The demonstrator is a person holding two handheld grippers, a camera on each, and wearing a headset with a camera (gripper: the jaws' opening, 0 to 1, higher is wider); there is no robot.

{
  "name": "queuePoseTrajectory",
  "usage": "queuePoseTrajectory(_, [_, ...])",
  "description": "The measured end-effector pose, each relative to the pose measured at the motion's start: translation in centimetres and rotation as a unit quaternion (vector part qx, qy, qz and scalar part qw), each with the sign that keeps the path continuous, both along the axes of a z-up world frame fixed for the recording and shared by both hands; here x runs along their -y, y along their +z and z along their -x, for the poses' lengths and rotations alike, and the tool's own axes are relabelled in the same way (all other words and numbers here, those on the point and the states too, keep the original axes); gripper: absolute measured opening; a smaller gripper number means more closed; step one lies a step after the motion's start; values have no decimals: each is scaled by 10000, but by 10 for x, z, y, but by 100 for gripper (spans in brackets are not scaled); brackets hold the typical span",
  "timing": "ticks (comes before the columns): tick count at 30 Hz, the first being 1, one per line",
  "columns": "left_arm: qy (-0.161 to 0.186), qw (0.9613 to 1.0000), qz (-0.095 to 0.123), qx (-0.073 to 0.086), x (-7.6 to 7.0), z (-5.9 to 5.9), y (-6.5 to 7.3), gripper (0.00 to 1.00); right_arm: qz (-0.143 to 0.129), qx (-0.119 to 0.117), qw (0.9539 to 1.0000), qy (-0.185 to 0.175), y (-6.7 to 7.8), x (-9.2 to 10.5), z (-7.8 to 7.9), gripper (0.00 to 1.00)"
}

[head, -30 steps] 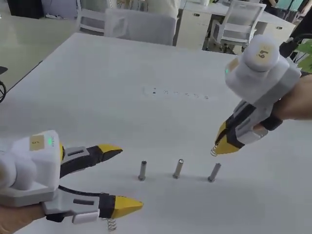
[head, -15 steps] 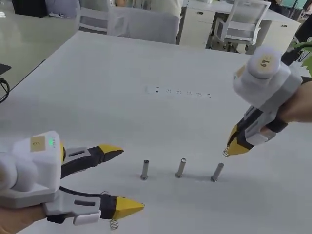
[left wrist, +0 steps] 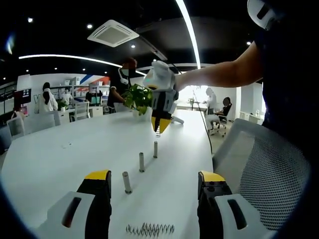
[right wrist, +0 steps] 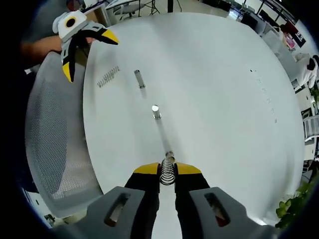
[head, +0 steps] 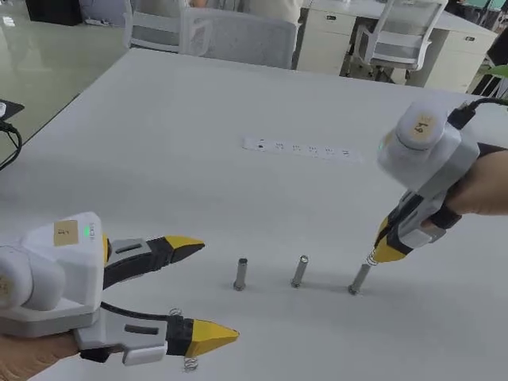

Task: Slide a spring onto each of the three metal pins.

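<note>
Lowered over wide white tabletop (head: pixel 238 167) toward rightmost pin (head: pixel 359 279) since earlier frames: white, yellow-tipped right gripper (head: pixel 386 252), clamped on small steel coil spring (head: pixel 371 257). Parked as before near table's front edge: matching left gripper (head: pixel 214 292), jaws apart, holding nothing. Standing in a row, all bare: three short grey metal pins (head: pixel 299 271). Held spring's lower end now at rightmost pin's top, so threading looks about to start. Lying loose beside left gripper: second coil spring (left wrist: pixel 149 229).
</note>
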State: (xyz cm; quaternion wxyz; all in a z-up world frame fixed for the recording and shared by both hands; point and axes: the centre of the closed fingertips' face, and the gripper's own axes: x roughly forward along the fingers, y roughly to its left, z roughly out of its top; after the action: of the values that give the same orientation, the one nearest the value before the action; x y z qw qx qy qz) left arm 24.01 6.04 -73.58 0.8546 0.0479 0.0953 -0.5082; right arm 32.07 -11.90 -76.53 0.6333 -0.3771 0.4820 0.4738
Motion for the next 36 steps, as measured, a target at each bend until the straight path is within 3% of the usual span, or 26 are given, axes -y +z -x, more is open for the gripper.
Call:
queuePoseTrajectory(10, [9,10000,-14,22,-1,-2,5,66,15,-5,10000,-43,-6,2,-5,8])
queuePoseTrajectory(36, [-20,10000,-32,-18,-1,-1,2,64,124,-143,9998,-52,-24,1,-5,8])
